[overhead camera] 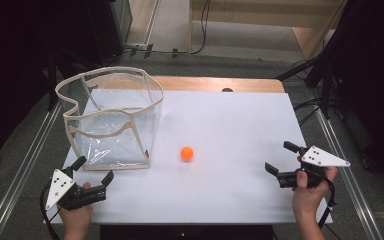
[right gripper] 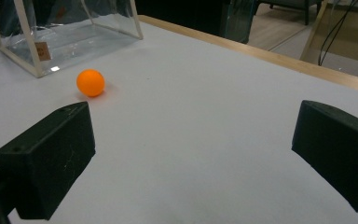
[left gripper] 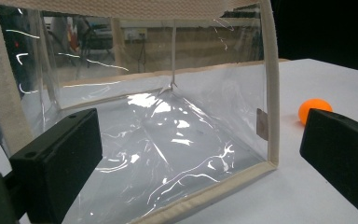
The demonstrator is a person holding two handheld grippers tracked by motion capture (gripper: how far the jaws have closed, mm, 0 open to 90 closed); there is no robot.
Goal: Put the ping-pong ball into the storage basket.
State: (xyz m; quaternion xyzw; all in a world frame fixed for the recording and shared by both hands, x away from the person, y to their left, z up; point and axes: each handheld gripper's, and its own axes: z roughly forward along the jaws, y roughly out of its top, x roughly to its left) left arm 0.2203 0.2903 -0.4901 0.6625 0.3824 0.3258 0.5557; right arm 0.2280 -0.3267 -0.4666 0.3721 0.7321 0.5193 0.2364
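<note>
ball: on the white table, just right of the clear bag | left gripper: wide apart, empty, near bag | right gripper: wide apart, empty, well right of ball

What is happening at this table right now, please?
A person holds a hand-held gripper in each hand, both open and empty. The left gripper sits just in front of a clear bag; the right gripper is off to the side. An orange ball lies loose on the table beside the bag.
</note>
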